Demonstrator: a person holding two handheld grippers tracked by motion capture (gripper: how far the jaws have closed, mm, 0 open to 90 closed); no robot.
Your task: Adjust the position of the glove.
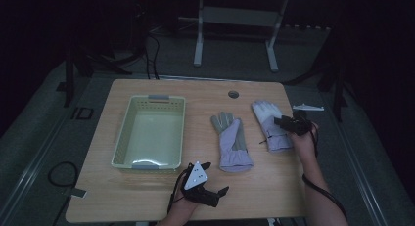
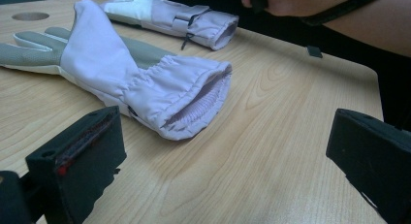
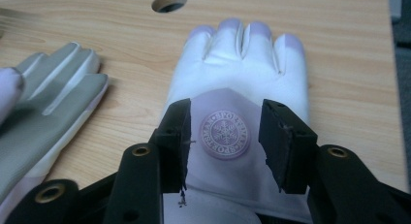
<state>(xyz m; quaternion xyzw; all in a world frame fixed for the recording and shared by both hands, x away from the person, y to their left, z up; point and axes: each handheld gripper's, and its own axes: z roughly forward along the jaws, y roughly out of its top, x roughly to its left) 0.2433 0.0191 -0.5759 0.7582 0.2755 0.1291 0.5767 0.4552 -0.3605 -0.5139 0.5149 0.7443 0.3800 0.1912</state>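
A light wooden table (image 1: 147, 187) carries a pale green plastic basket (image 1: 122, 133) at about nine o'clock from the table's middle, its inside bare. Two lavender winter gloves lie to the right of it. The palm-up glove (image 1: 231, 143), with a grey palm and grey fingers, lies near the centre, fingers toward twelve o'clock and its gathered cuff toward six. The second glove (image 1: 270, 123) lies back-up at about three o'clock from the first, close beside it but apart, its white fingers toward eleven o'clock. A round cable hole (image 1: 233, 94) sits in the tabletop at twelve o'clock from the gloves, and a small grey strip (image 1: 308, 107) lies near the right edge.

The left gripper (image 1: 217, 179) is held low near the table's front edge, at about seven o'clock from the palm-up glove, with its grey three-cornered plate on top. In the left gripper view its jaws stand wide apart with nothing between them, and the open cuff of the palm-up glove (image 2: 184, 95) lies just ahead on the wood.

The right gripper (image 1: 280, 121) is over the back of the second glove. In the right gripper view its jaws stand apart on either side of a round snowflake emblem (image 3: 225, 135) on the glove's back (image 3: 242, 69); whether the pads touch the fabric cannot be told. The grey fingers of the other glove (image 3: 58, 83) show at nine o'clock.
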